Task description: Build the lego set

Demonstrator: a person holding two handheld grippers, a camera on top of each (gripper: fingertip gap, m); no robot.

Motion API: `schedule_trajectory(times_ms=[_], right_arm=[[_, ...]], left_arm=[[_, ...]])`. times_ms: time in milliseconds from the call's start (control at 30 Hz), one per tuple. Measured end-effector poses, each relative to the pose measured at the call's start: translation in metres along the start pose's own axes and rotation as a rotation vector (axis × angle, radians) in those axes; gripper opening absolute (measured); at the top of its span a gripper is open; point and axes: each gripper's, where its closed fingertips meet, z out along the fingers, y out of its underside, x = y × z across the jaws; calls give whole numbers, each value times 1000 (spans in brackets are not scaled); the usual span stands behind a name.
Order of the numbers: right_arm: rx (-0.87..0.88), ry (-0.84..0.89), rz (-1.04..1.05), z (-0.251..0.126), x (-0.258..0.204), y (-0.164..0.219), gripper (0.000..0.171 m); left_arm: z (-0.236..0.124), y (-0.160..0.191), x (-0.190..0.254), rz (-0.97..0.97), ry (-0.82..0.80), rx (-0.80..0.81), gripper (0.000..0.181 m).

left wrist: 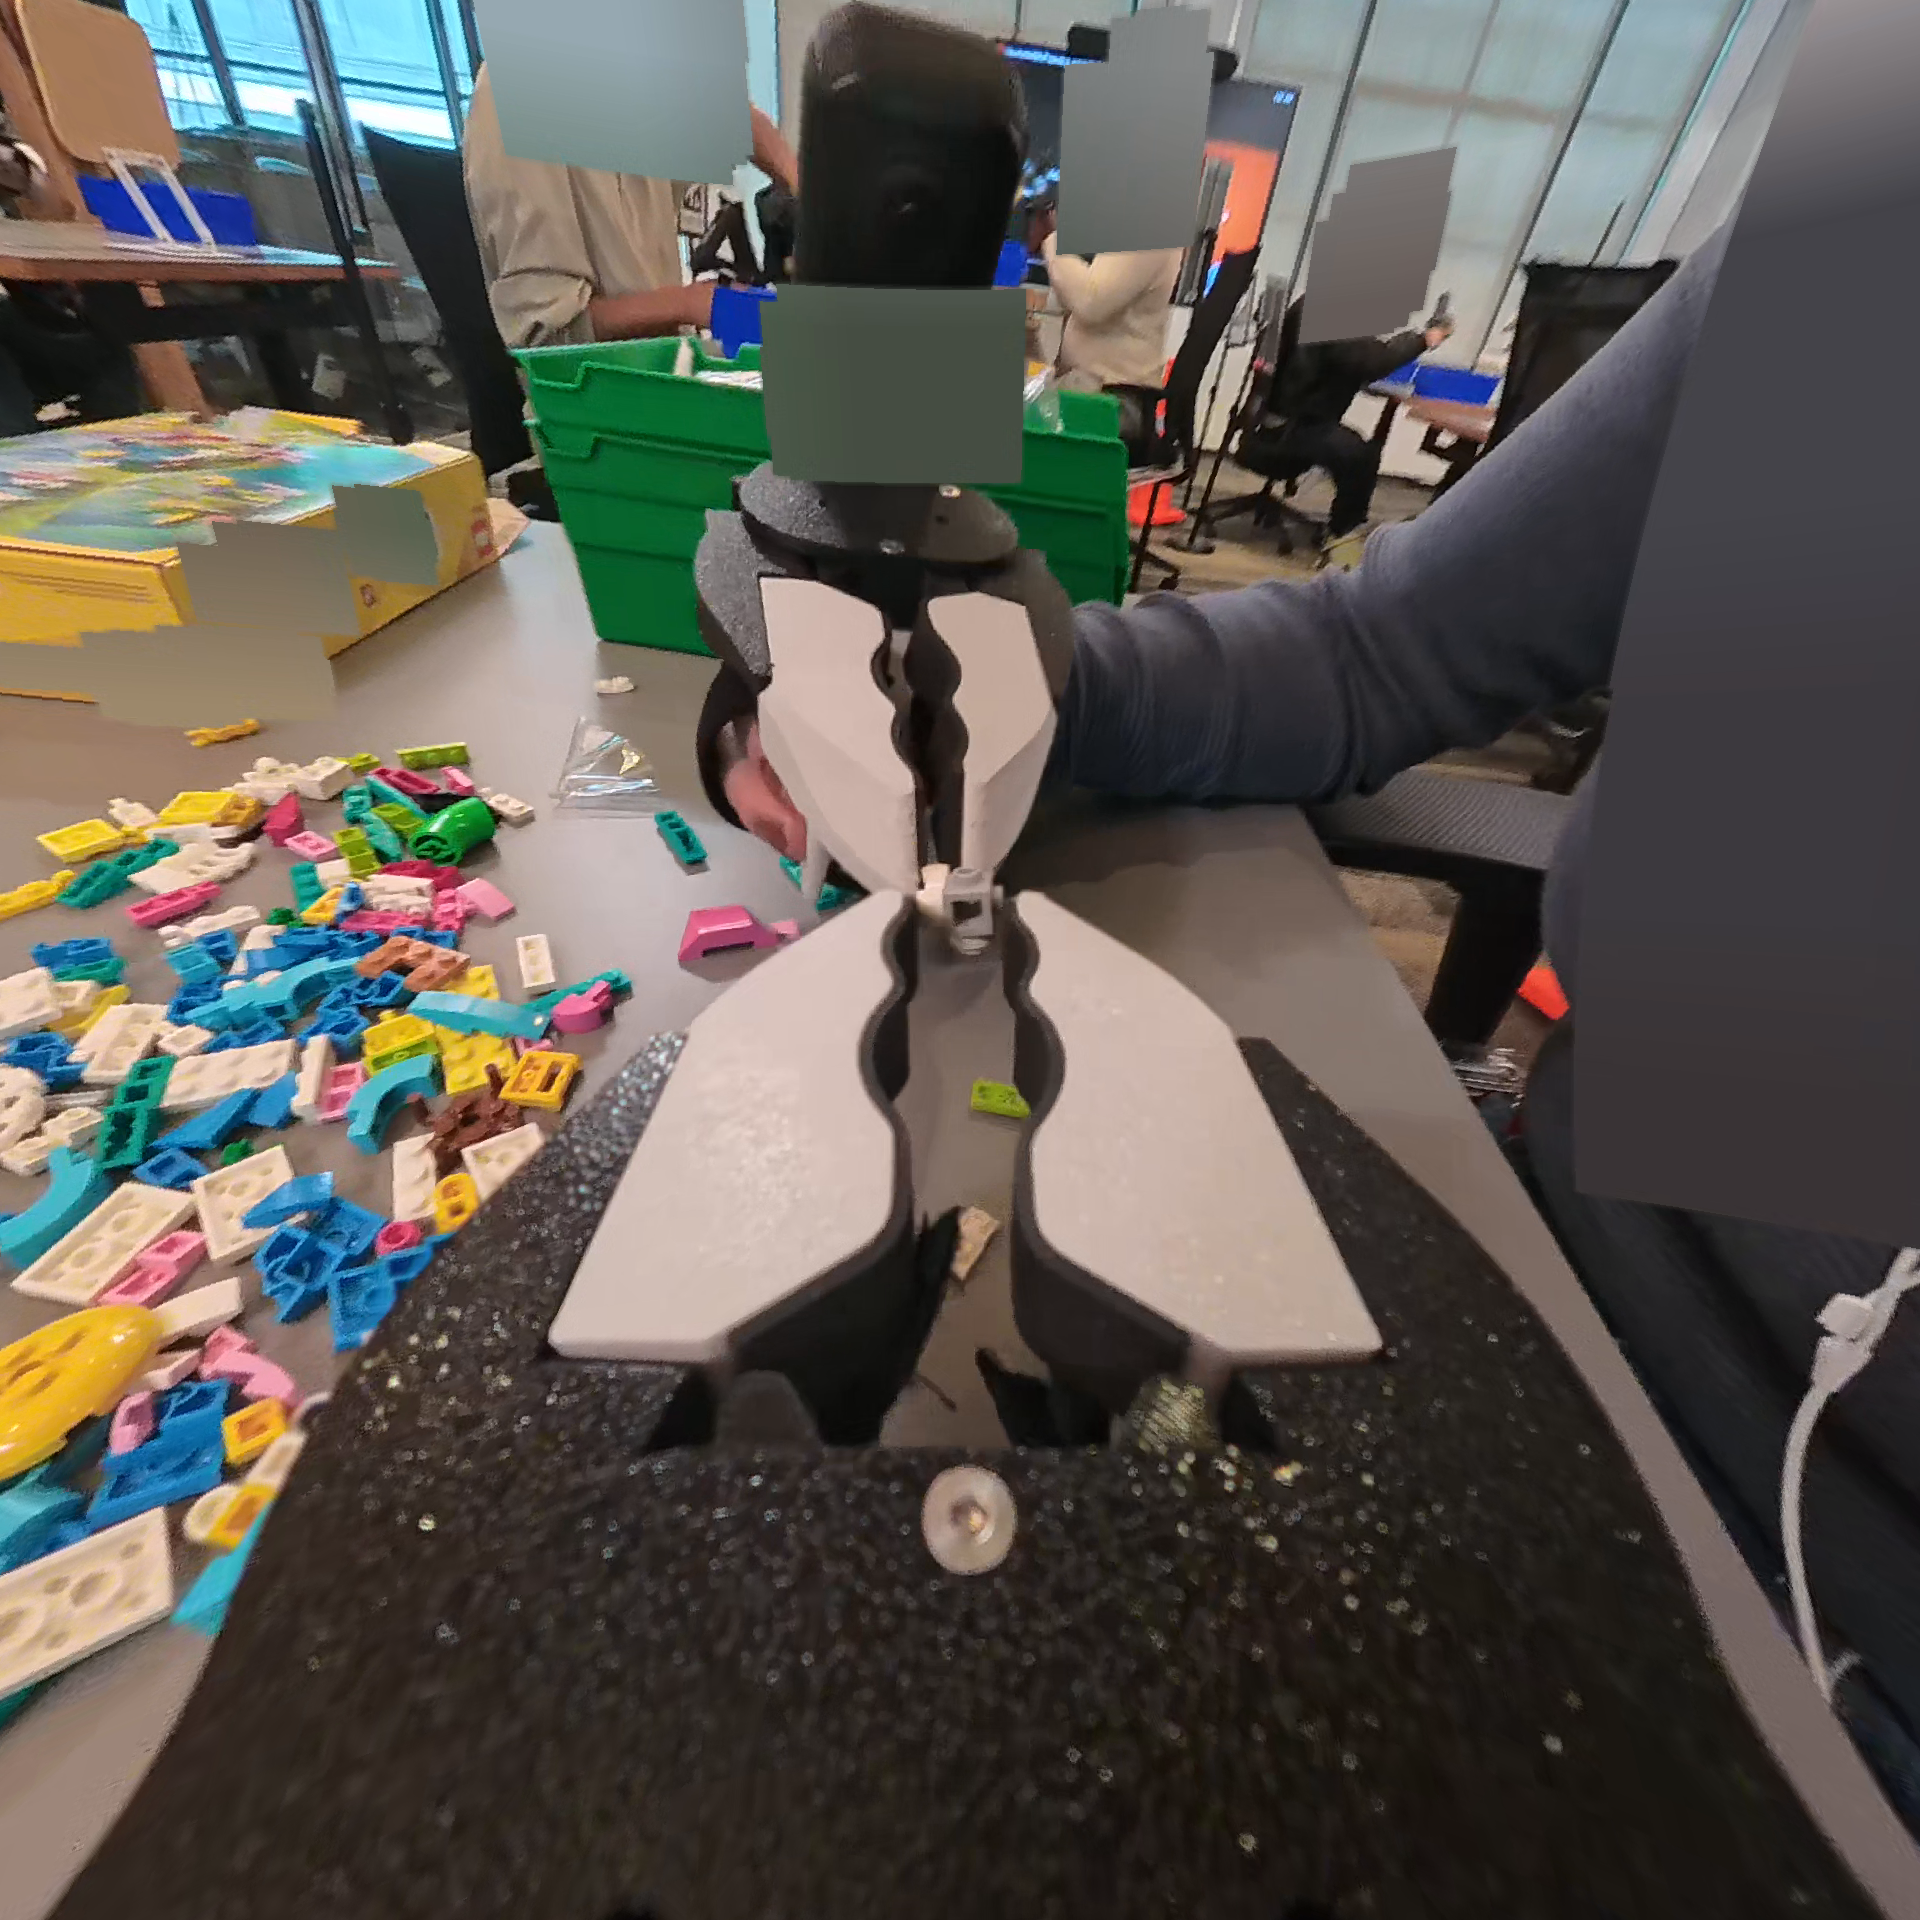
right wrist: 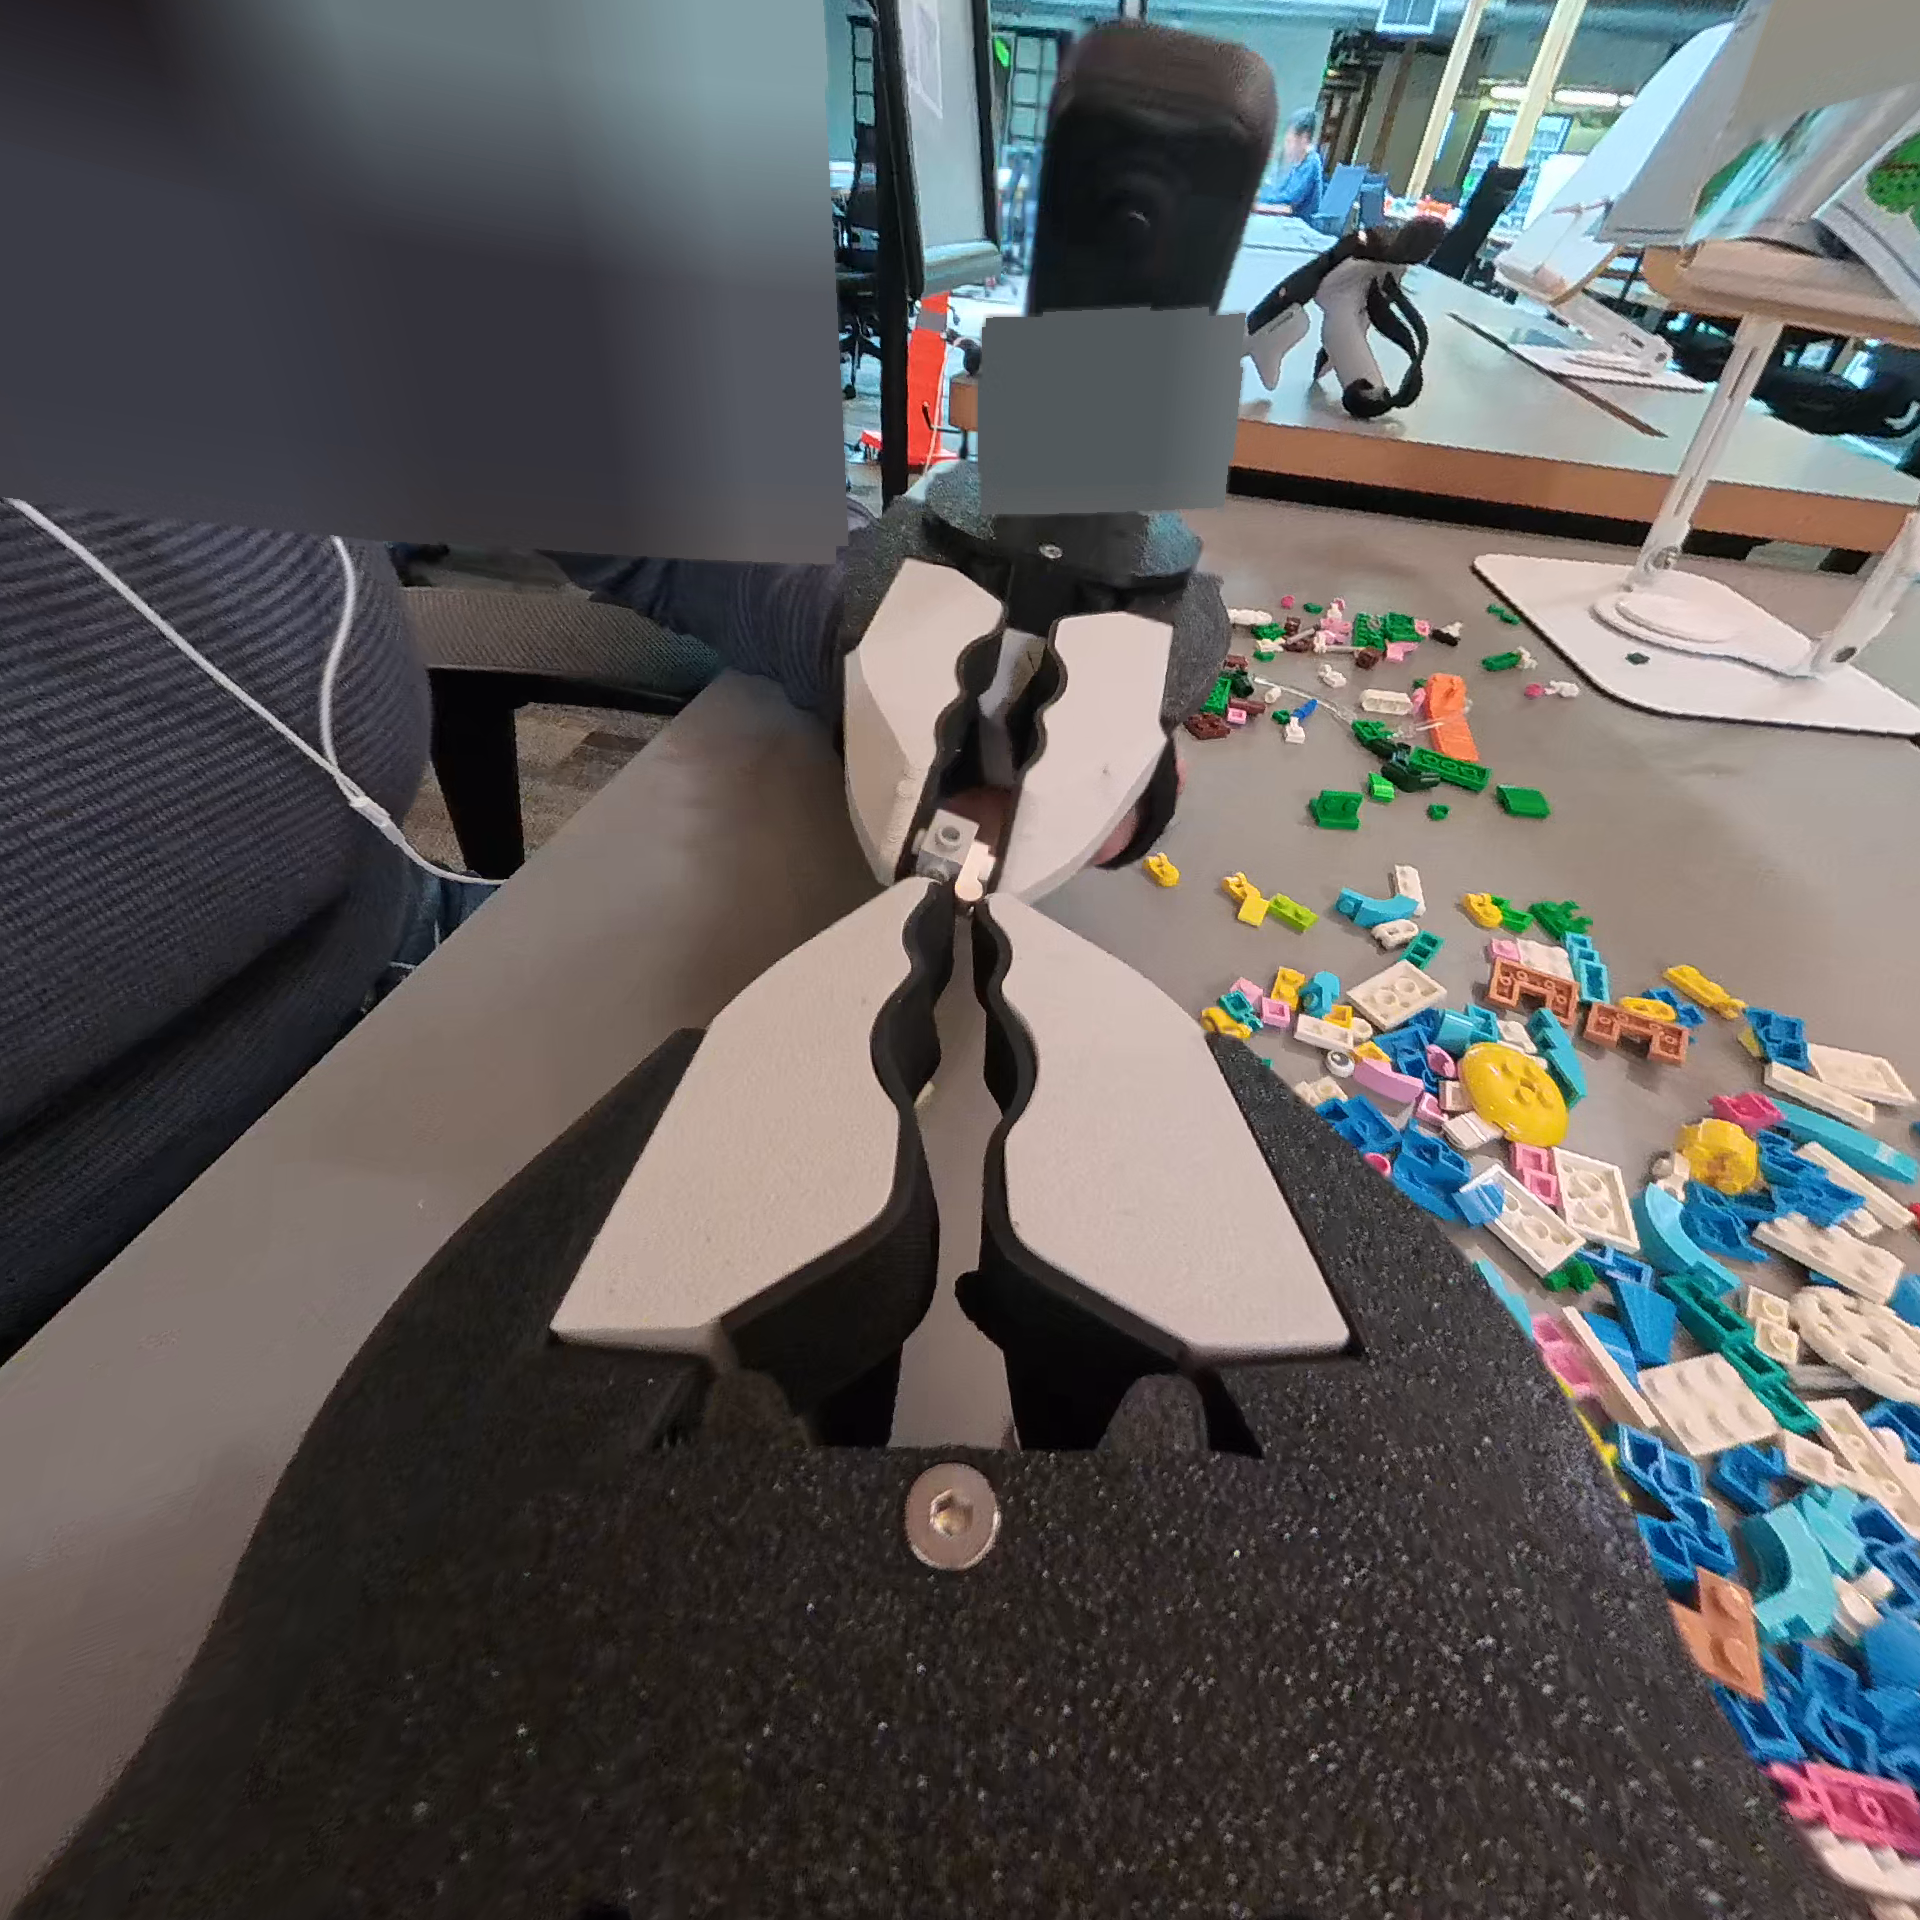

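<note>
We hold the two hand-held grippers tip to tip at frame centre, above the grey tabletop [left wrist: 582, 665]. Left hand-held gripper [left wrist: 961, 920] is clamped on a small grey brick [left wrist: 966, 906]; right hand-held gripper [right wrist: 961, 899] is pinched together on a small white piece [right wrist: 974, 871] that touches the grey brick. Whether the two pieces are seated, we cannot tell: the joint is tiny and half hidden by the fingers. Grey patches mask people's heads at the top of both views.

Loose lego pile [left wrist: 260, 1039] fills the left of the left wrist view, cut off at the frame edge; a lone lime piece [left wrist: 1000, 1098] shows between our fingers.

Containers: stacked green bins [left wrist: 665, 488] upper centre, contents mostly hidden. Yellow set box [left wrist: 187, 540] upper left, partly masked, contents not visible.
</note>
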Motion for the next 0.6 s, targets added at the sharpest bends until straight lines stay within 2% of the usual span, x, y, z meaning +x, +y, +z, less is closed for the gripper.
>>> schedule_trajectory(times_ms=[233,300,467,533,600], right_arm=[[48,3,-4,-2,0,-7,3],[57,5,-1,-3,1,-8,3],[79,14,2,-4,2,-11,3],[90,17,1,-4,2,-13,3],[103,18,-1,-4,2,-15,3]], left_arm=[[0,1,-1,-52,23,10,23],[0,-1,0,-55,27,28,16],[-1,-7,1,-51,28,71,12],[-1,-10,1,-60,28,91,20],[-2,-14,2,-72,33,127,17]])
